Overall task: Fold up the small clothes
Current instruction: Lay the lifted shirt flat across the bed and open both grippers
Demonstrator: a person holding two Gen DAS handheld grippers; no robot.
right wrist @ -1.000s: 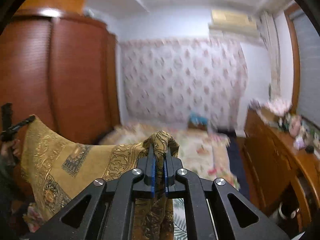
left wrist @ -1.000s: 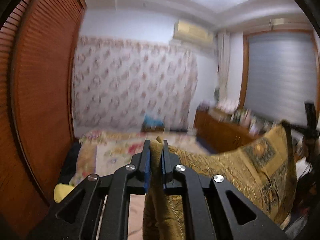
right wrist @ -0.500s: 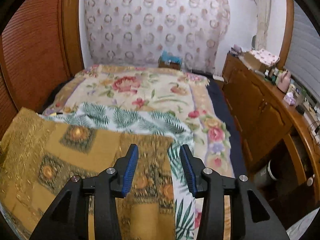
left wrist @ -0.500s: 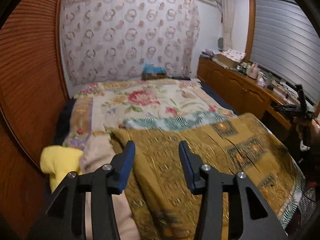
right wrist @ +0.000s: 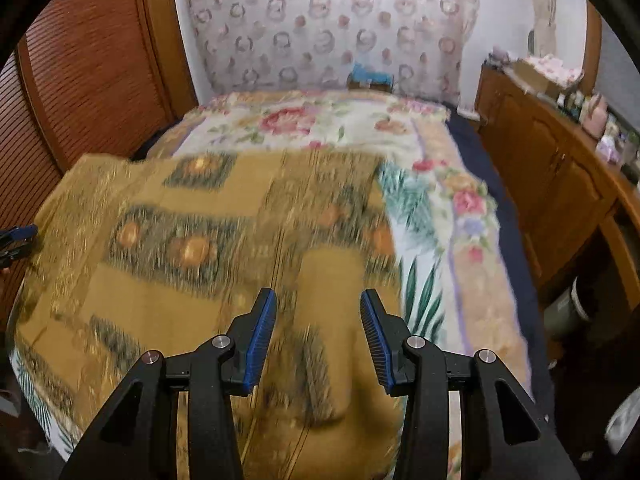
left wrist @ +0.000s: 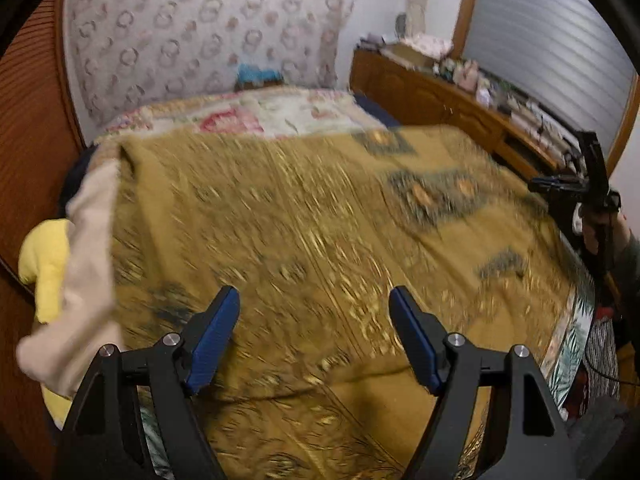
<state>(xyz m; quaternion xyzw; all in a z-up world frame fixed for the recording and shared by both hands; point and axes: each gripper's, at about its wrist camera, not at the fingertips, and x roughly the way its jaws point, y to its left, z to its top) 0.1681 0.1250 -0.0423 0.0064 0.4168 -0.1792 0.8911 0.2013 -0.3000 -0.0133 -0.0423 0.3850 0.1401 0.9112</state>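
- A bedroom is shown: a bed [right wrist: 472,216] under a floral cover, a louvred wooden wardrobe [right wrist: 92,72] on one side, a low wooden cabinet [right wrist: 560,168] on the other, and a patterned curtain [right wrist: 328,20] behind.
- Change noted: a second ago a mustard-gold patterned cloth [left wrist: 304,216] was pinched at its top corners and held up in the air by both tools; now it is laid out on the bed and has been let go.
- The left gripper [left wrist: 314,332] is seen with its jaws opening wide, nothing pressed between them, the cloth lying below.
- The right gripper [right wrist: 318,334] is seen with its jaws apart, likewise empty above the cloth's near edge.
- Meaning for the task, as judged: the spreading step seems done; a fresh grip on an edge is likely called for before a fold.
- Materials: the cloth looks thin and limp, woven with dark square medallions; a doubled-over band is seen at its near edge.
- A beige garment [left wrist: 86,264] and a yellow one [left wrist: 44,256] are heaped at the bed's left edge.
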